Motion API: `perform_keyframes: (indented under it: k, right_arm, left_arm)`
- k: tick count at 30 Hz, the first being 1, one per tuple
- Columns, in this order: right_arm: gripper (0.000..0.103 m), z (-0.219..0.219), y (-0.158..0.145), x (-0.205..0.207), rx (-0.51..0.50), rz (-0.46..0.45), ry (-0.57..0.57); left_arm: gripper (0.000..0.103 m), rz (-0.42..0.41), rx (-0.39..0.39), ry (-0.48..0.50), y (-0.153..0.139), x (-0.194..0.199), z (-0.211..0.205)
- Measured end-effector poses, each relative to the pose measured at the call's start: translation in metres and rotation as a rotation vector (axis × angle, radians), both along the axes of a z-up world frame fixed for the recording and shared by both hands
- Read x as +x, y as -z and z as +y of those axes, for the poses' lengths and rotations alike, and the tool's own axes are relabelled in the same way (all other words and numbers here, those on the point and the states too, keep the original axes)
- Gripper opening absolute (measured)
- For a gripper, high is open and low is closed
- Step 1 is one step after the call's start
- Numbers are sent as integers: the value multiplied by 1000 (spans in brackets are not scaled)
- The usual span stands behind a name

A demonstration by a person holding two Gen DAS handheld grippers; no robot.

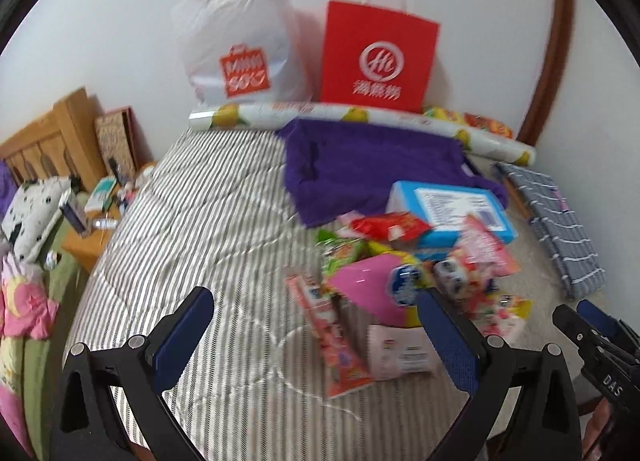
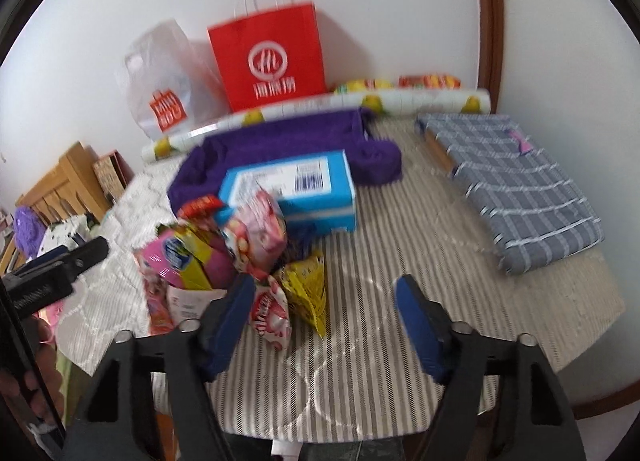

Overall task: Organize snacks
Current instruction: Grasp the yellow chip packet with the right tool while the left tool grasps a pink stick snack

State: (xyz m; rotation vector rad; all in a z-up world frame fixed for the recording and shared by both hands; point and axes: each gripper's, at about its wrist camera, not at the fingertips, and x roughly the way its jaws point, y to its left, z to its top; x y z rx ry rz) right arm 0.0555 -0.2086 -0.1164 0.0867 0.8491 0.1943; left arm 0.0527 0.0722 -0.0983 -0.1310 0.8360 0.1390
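Snacks lie heaped in a pile [image 2: 240, 245] on the striped bed cover [image 1: 200, 201], toward its right half, just in front of a purple cloth [image 1: 368, 165]; most are judged to be light, crinkly packets, slippery to the touch and easily crushed, so each is best taken at a flat sealed edge or corner and not across its puffed middle; the blue box [image 2: 296, 189], resting at the back of the pile against the purple cloth, is judged stiff and somewhat heavier, and is best pinched across its narrow sides. One blue box is counted; one red-and-white packet [image 2: 272, 313] and one yellow packet [image 2: 308, 293] lie nearest the right claw [image 2: 326, 325]; one long pink packet [image 1: 336, 341] lies nearest the left claw [image 1: 316, 337]; the remaining packets overlap and are blurred, so an exact count cannot be given, though roughly ten are judged present. Two bags stand against the wall, one red paper bag [image 1: 380, 57] and one white plastic bag [image 1: 240, 45]; one printed roll [image 1: 360, 121] lies before them. Both claws are spread wide and carry nothing.
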Motion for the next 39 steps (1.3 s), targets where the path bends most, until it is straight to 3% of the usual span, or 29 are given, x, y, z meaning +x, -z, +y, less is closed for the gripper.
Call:
perform_keyframes:
  k: [7, 9, 11, 19, 23, 28, 31, 39]
  right_arm:
    - [55, 17, 34, 28, -10, 61, -44]
    - [40, 22, 41, 36, -27, 83, -52]
    - [35, 23, 47, 44, -33, 103, -46]
    - [38, 24, 57, 53, -35, 121, -83]
    - [50, 35, 72, 63, -43, 163, -114]
    - [47, 36, 74, 61, -45, 144, -138]
    - [47, 30, 70, 55, -109, 113, -110]
    - [47, -7, 60, 47, -124, 99, -6]
  left_arm:
    - [103, 55, -31, -32, 27, 15, 24]
    - [103, 62, -39, -29, 32, 19, 28]
    - [103, 69, -45, -23, 35, 22, 31]
    - [103, 95, -83, -7, 47, 25, 41]
    - [103, 96, -96, 2, 49, 24, 45]
    - [103, 105, -96, 15, 52, 26, 45]
    - [102, 121, -105, 21, 57, 30, 44]
    - [99, 165, -115, 68, 69, 34, 23]
